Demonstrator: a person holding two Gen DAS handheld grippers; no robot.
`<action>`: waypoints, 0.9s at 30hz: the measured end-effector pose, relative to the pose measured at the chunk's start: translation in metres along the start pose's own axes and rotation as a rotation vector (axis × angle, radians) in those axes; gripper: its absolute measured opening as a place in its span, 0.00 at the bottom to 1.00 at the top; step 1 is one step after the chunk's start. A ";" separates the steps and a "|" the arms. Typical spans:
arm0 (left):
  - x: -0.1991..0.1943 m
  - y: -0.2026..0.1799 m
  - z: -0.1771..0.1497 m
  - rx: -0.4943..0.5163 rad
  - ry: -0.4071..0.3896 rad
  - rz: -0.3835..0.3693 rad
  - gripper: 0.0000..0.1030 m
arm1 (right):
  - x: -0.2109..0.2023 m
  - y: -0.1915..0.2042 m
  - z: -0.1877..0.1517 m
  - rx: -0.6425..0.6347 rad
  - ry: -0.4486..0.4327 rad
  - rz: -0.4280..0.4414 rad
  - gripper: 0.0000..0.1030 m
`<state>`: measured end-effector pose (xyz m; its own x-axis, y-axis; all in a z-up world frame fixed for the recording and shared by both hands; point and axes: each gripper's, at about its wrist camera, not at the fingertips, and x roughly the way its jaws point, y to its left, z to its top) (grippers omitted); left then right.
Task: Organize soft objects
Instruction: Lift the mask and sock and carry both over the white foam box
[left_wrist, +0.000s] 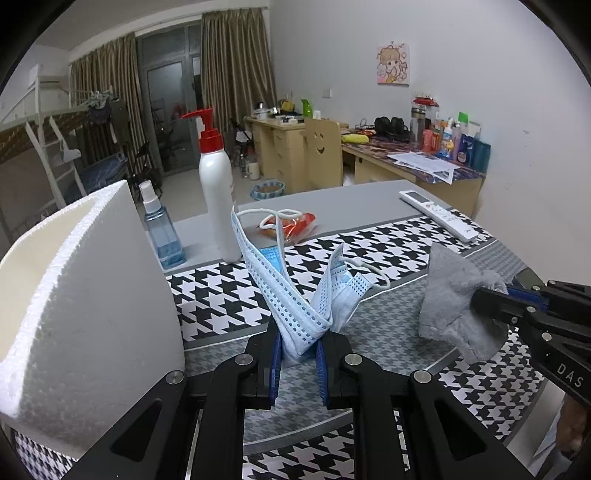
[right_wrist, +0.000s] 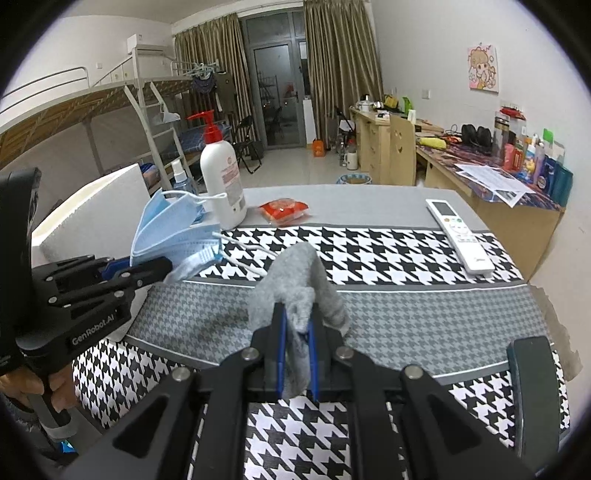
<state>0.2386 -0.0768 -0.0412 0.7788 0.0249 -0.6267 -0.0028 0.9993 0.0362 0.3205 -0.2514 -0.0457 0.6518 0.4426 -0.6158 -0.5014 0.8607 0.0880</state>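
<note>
Left gripper (left_wrist: 298, 345): jaws nearly closed, clamping a folded blue face mask (left_wrist: 291, 295) held above the houndstooth tablecloth (left_wrist: 388, 247); ear loops trail toward 12 o'clock. Right gripper (right_wrist: 297, 334): jaws nearly closed, pinching a grey sock (right_wrist: 299, 280) that droops over the fingers. White foam box (left_wrist: 92, 295) at 9 o'clock of the mask. Pump bottle (left_wrist: 216, 188) and blue spray bottle (left_wrist: 162, 229) at 11 o'clock. Red packet (right_wrist: 283, 209) at 12; remote control (right_wrist: 458, 229) at 2 o'clock of the sock.

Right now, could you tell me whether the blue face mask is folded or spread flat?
Folded. The left gripper pinches the blue face mask at its crease, so both halves rise in a V, off the houndstooth tablecloth.
</note>
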 end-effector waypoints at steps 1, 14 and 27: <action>-0.001 0.000 0.000 0.001 0.001 0.005 0.16 | -0.001 0.000 0.000 -0.001 -0.005 -0.001 0.13; -0.015 -0.001 0.006 0.040 -0.034 -0.024 0.16 | -0.015 0.002 0.004 0.031 -0.071 -0.018 0.13; -0.026 -0.002 0.008 0.062 -0.072 -0.025 0.16 | -0.033 0.008 0.006 0.041 -0.130 -0.046 0.13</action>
<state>0.2235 -0.0793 -0.0186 0.8215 -0.0045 -0.5702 0.0543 0.9961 0.0703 0.2984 -0.2581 -0.0196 0.7433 0.4288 -0.5135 -0.4473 0.8893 0.0952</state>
